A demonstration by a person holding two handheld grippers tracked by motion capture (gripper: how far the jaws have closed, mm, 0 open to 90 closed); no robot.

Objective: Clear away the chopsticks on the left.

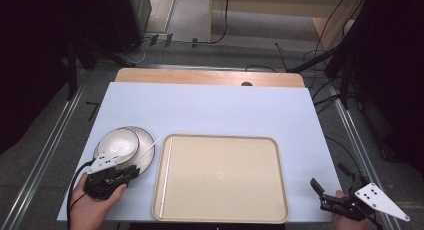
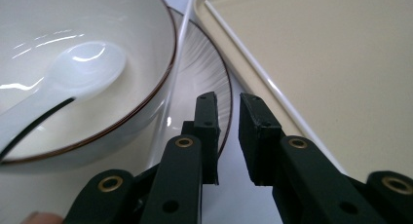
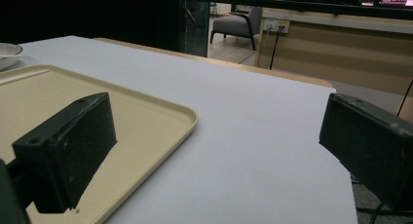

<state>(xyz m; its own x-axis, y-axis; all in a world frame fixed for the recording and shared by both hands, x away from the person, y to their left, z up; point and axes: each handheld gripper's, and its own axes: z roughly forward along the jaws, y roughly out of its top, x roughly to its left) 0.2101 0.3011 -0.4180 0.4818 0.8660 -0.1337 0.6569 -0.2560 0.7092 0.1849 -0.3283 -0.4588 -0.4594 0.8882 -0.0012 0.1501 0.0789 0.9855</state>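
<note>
A white bowl (image 1: 117, 142) with a thin dark rim stands on a ribbed plate (image 1: 146, 151) at the table's left. A white spoon (image 2: 83, 70) lies inside the bowl (image 2: 141, 19). One white chopstick (image 1: 151, 146) rests slanted across the plate's right edge. Another chopstick (image 1: 166, 175) lies along the left side of the beige tray (image 1: 225, 190). My left gripper (image 1: 134, 171) sits at the plate's near right edge; in the left gripper view its jaws (image 2: 229, 107) stand close together with a narrow gap and nothing between them. My right gripper (image 1: 330, 179) rests wide open at the table's near right corner, holding nothing.
A pale sheet (image 1: 210, 105) covers the table, with a strip of bare wood along its far edge. The tray's right rim (image 3: 187, 118) lies just left of the right gripper (image 3: 219, 131). Cables and dark stands crowd the floor beyond the table.
</note>
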